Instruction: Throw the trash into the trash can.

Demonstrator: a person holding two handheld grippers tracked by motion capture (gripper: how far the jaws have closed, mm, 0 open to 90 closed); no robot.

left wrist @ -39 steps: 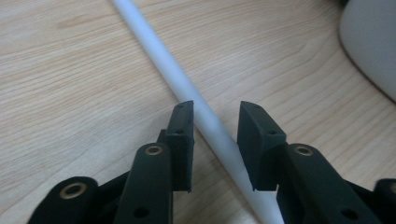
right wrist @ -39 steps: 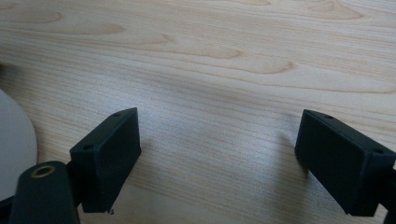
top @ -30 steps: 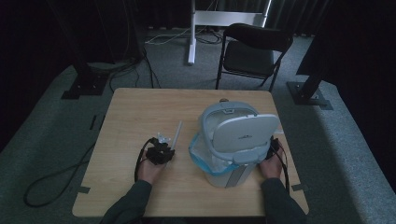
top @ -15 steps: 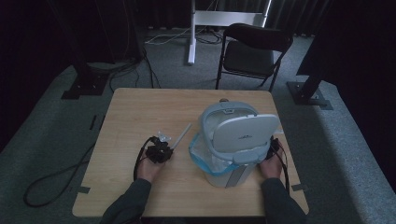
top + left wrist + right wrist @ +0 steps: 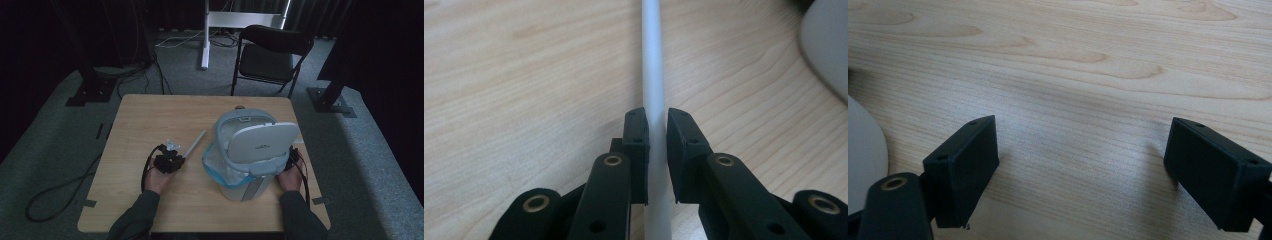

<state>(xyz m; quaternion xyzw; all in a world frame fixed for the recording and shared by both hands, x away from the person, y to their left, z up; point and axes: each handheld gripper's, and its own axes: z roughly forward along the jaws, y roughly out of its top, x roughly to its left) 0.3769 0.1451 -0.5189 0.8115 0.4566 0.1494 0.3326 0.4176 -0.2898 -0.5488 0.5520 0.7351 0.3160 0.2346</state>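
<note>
Between the jaws of my left gripper [image 5: 658,150], clamped on its near end, the white stick [image 5: 653,75] runs straight ahead toward the bin [image 5: 247,155], while my right gripper [image 5: 1083,165] gapes empty.

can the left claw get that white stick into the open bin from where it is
Probably yes. The left claw is shut on the white stick, the bin stands close to its right with the lid up, and only bare table lies between.
</note>
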